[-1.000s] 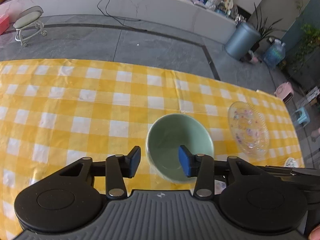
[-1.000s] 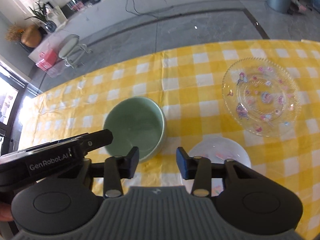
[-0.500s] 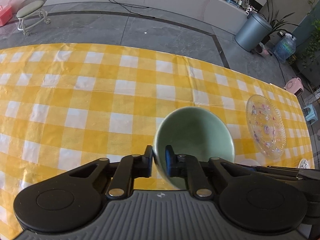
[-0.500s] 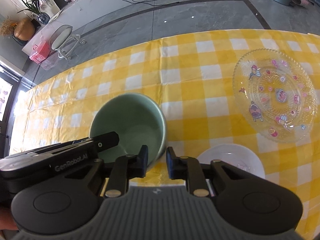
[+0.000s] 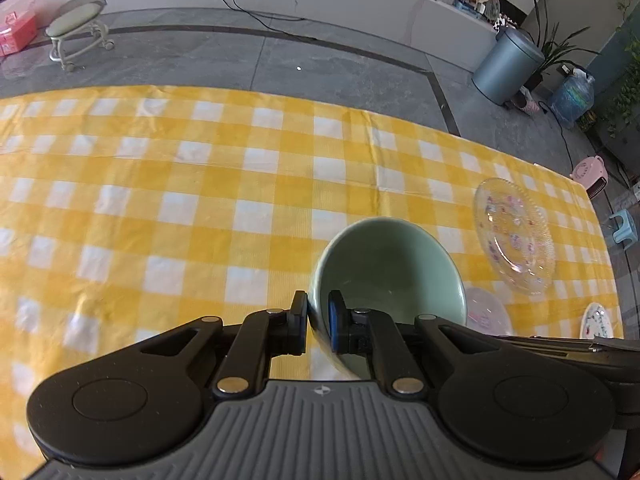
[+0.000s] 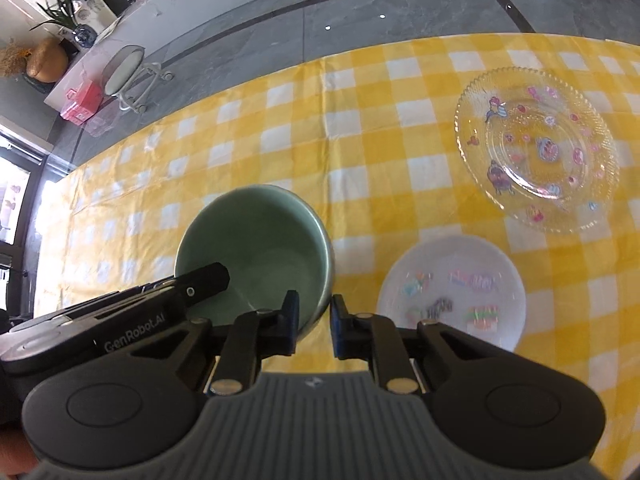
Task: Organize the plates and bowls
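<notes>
Black two-finger left gripper [image 5: 318,322] pinches the near-left rim of the pale green ceramic bowl [image 5: 394,268]: one blue-padded finger sits inside the wall, the other outside, with only the wall between them. The right gripper [image 6: 314,324] clamps the bowl's [image 6: 260,248] near-right rim in the same manner, one finger inside and one outside; its jaws have just been closing on that wall. Both grippers point steeply down. The bowl appears tilted in the left view; whether it touches the yellow-and-white checked bench cloth [image 5: 160,200] cannot be determined. Just right of the bowl lies a small white plate with coloured prints [image 6: 452,292]. Beyond it rests a clear glass plate with a beaded rim and cartoon decals [image 6: 536,148].
</notes>
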